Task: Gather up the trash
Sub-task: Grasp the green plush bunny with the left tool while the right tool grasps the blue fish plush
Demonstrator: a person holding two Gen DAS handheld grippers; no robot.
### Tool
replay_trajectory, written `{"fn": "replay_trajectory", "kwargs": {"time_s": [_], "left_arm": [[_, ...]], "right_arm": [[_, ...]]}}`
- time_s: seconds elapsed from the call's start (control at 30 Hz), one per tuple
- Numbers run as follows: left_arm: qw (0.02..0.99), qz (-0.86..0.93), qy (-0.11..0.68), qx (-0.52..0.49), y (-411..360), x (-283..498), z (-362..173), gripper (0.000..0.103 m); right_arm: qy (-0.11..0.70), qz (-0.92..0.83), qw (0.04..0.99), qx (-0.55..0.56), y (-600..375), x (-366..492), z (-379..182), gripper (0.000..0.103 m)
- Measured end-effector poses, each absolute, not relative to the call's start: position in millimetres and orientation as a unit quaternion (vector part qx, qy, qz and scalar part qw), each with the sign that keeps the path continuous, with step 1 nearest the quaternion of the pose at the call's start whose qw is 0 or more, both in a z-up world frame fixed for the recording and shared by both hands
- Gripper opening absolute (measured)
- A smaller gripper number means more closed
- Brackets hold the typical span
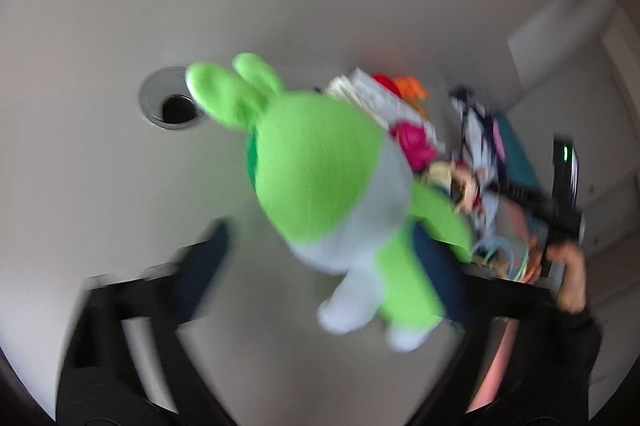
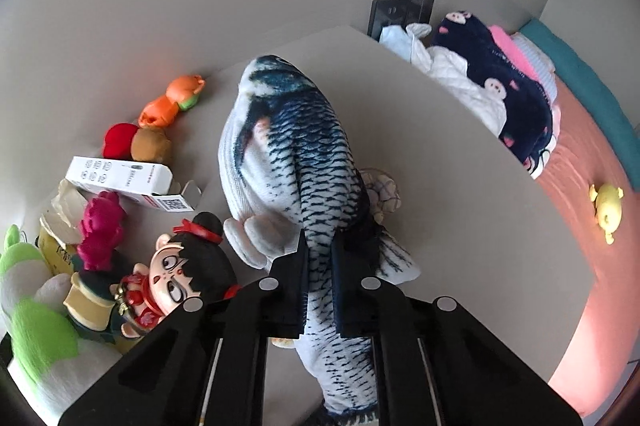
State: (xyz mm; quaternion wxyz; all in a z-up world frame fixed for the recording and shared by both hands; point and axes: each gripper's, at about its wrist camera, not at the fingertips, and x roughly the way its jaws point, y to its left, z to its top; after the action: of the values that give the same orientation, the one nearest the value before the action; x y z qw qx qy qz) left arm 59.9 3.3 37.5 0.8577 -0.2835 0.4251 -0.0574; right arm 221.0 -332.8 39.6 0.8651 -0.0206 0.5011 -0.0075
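In the left wrist view, blurred by motion, a green and white plush rabbit (image 1: pixel 332 186) hangs in front of my left gripper (image 1: pixel 320 258). The jaws stand wide apart and the toy lies against the right finger (image 1: pixel 436 266); whether it is pinched cannot be told. The same plush shows at the lower left of the right wrist view (image 2: pixel 36 326). My right gripper (image 2: pixel 318 278) is shut on a blue and white plush fish (image 2: pixel 288 146), held by its rear body above the grey table (image 2: pixel 460 166).
A white carton (image 2: pixel 124 180), a big-headed doll (image 2: pixel 180 270), a pink plush (image 2: pixel 102 226) and orange and red toys (image 2: pixel 168 102) crowd the table's left. Clothes (image 2: pixel 488 86) lie on a bed at right. A round cable hole (image 1: pixel 174 104) is in the table.
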Motion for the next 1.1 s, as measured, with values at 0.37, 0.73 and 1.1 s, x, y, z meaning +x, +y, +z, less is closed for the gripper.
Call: {"fn": "replay_trajectory", "kwargs": {"time_s": [0.37, 0.73, 1.1], "left_arm": [[0.834, -0.041, 0.448, -0.318, -8.4, 98.1, 27.1, 0.061], [0.889, -0.098, 0.375, -0.243, -47.8, 66.6, 94.6, 0.041], [0.916, -0.187, 0.312, -0.168, -128.2, -13.6, 158.6, 0.042]], "right_arm": [[0.467, -0.015, 0.884, -0.025, -339.6, 199.1, 68.0, 0.01], [0.412, -0.025, 0.911, 0.003, -369.8, 140.9, 131.1, 0.01], [0.366, -0.064, 0.928, 0.034, -429.0, 11.7, 167.1, 0.01]]}}
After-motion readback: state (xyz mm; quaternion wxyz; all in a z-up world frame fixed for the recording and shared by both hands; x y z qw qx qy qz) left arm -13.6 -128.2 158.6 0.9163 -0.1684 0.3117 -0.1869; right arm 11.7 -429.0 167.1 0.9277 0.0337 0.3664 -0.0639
